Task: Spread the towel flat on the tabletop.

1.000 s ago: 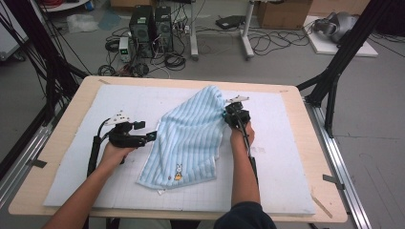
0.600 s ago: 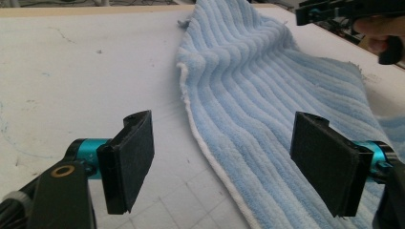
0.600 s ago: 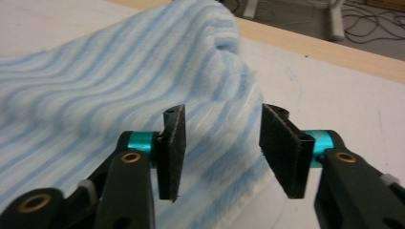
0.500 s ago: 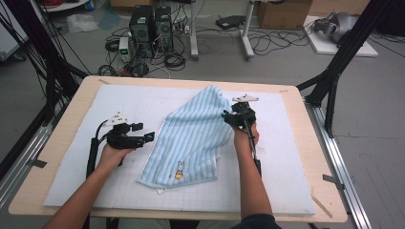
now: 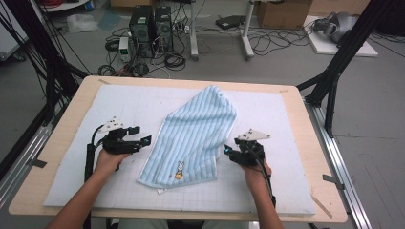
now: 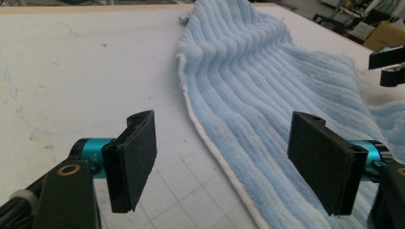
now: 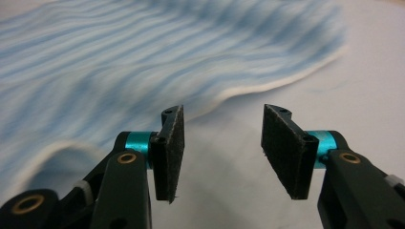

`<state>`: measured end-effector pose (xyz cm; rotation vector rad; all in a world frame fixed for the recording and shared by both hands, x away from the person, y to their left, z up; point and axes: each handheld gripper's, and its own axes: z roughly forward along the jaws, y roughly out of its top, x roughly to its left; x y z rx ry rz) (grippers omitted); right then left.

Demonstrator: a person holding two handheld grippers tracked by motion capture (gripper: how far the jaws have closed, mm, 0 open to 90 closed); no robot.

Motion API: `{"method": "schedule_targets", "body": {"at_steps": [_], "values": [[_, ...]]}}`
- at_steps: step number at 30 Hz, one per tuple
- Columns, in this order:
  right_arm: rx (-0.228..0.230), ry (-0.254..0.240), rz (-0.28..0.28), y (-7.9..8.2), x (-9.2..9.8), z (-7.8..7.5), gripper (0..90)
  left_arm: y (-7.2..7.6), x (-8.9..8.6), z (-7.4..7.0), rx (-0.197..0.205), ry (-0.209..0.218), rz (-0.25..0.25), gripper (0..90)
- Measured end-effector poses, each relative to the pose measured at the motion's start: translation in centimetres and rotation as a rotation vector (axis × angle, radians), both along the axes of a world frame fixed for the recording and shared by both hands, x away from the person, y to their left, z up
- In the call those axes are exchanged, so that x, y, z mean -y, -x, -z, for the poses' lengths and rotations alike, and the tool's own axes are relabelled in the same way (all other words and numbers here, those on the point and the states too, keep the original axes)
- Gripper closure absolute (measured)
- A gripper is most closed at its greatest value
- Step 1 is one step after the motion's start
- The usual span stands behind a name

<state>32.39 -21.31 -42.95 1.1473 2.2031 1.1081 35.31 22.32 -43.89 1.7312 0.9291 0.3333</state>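
Towel [image 5: 196,138], light blue and ribbed with a small rabbit motif near its front hem, lies slantwise on the white gridded mat [image 5: 71,176] covering the desk [image 5: 329,200]. Left gripper [image 5: 143,140] sits just beside the towel's left edge, jaws wide apart and empty. Right gripper [image 5: 228,151] rests by the right edge; its jaws have just been opening and hold nothing, about half spread.

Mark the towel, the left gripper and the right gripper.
towel [image 5: 200,129], high view, middle of the striped cloth.
left gripper [image 5: 143,141], high view, between its open jaw tips.
right gripper [image 7: 222,143], right gripper view, gap between its pads.
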Motion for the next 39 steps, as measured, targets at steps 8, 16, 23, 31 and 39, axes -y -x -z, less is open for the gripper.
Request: {"method": "schedule_targets", "body": {"at_steps": [8, 16, 23, 31, 39], "values": [[-0.008, -0.042, -0.064, 2.8, -2.7, 1.1, 49.6, 2.1, 0.1, 0.0, 0.012, -0.027, 0.005, 26.2], [-0.064, 0.045, -0.185, 3.0, -5.7, 2.1, 54.4, 2.7, 0.2, 0.0, 0.010, -0.040, 0.002, 26.6], [-0.065, 0.070, -0.193, 3.3, -5.3, 1.8, 89.5, 2.3, 0.3, 0.4, -0.006, -0.049, 0.005, 26.7], [-0.077, 0.033, -0.117, 4.2, -2.0, 1.3, 81.7, 2.3, 0.2, 0.4, -0.007, -0.054, -0.004, 27.1], [-0.067, -0.084, -0.247, 5.1, -3.7, 1.1, 48.6, 2.3, 0.3, 0.3, 0.004, -0.051, -0.010, 27.4]]}}
